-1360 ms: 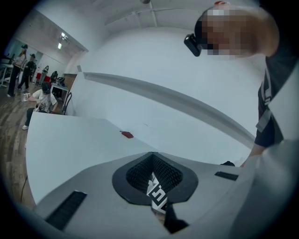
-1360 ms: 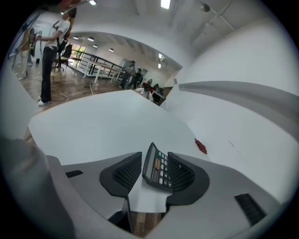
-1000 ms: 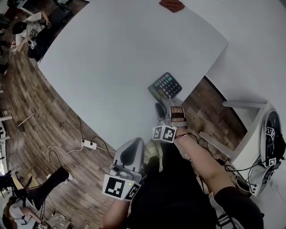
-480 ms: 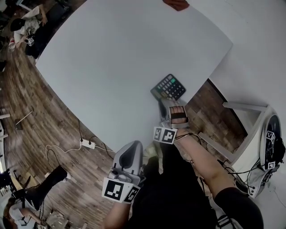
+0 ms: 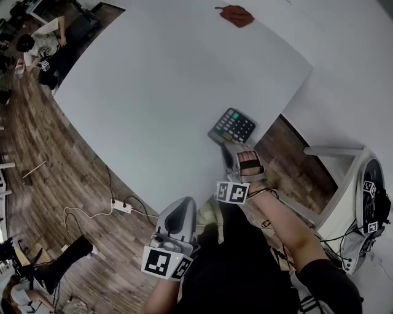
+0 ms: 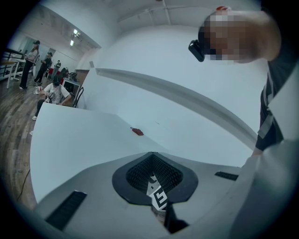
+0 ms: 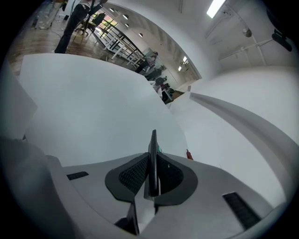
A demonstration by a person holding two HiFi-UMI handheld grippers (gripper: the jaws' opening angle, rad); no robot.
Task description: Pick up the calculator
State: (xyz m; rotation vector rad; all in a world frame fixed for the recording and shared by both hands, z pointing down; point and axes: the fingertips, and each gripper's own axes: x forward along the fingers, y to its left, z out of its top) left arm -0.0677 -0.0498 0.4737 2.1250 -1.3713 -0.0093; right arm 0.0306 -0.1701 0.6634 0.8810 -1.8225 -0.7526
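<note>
At the near edge of the counter (image 5: 153,92), my right tool (image 5: 229,149) is closing on the calculator (image 5: 233,126), pinching it between both pads. My left tool (image 5: 183,205) is pressed together.

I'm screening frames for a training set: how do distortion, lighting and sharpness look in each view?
Head view: fisheye curves the white table, light is even, the dark keyed calculator is sharp. Left gripper view: black vignette, bluish cast, a mosaic patch upper right. Right gripper view: same vignette, the ceiling strip light glares, the calculator shows edge-on.
</note>
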